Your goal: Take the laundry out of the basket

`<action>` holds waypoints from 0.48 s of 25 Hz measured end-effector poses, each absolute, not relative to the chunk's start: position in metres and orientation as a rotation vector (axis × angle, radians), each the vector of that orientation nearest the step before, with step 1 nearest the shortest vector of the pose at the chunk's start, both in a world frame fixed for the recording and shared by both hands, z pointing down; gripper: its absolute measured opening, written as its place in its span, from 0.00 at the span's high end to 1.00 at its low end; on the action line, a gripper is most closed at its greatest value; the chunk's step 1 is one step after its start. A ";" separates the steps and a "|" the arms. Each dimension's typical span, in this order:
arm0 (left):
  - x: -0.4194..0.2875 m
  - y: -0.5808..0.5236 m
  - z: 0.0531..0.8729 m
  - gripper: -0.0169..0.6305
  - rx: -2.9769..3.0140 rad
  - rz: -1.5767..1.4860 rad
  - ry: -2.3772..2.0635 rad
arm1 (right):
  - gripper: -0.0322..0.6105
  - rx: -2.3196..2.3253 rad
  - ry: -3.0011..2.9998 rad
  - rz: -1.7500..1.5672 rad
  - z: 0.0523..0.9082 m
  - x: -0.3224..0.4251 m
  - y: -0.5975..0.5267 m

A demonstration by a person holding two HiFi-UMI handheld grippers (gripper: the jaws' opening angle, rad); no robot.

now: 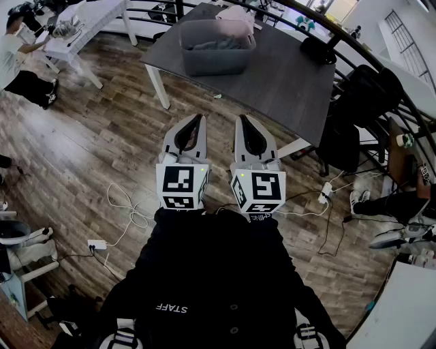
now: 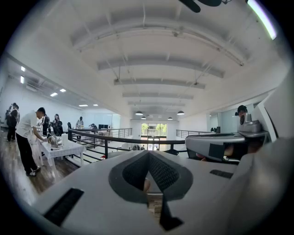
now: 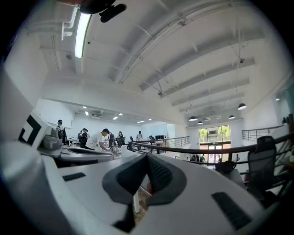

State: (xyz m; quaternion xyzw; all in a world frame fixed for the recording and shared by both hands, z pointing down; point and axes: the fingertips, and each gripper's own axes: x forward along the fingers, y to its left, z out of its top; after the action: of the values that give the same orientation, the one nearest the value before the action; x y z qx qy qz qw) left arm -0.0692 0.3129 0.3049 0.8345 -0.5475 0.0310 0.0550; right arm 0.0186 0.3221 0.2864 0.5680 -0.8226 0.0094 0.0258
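A grey plastic basket point(image 1: 218, 63) stands on the dark table point(image 1: 286, 82) ahead of me, with grey laundry point(image 1: 214, 46) lying inside it. My left gripper point(image 1: 198, 117) and right gripper point(image 1: 242, 117) are held side by side close to my chest, well short of the table, both pointing toward it. Each one's jaws meet at the tip with nothing between them. In the left gripper view the left gripper point(image 2: 148, 154) looks out level over the room, as does the right gripper point(image 3: 147, 156) in the right gripper view. Neither of these views shows the basket.
A pale cloth point(image 1: 236, 15) lies behind the basket and a black object point(image 1: 318, 50) sits at the table's far right. A black office chair point(image 1: 357, 102) stands right of the table. Cables point(image 1: 129, 211) trail over the wooden floor. A person point(image 1: 13, 61) stands by a white table point(image 1: 92, 20).
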 end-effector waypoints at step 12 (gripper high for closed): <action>-0.082 0.302 0.321 0.97 2.550 0.128 -1.621 | 0.93 1.791 -2.523 0.069 0.301 0.009 0.314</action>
State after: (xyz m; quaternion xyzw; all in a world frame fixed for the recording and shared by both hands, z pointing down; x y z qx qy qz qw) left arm -0.0824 0.3018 0.3205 0.8417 -0.5351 0.0422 0.0587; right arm 0.0085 0.3136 0.3012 0.5786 -0.8150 0.0224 0.0232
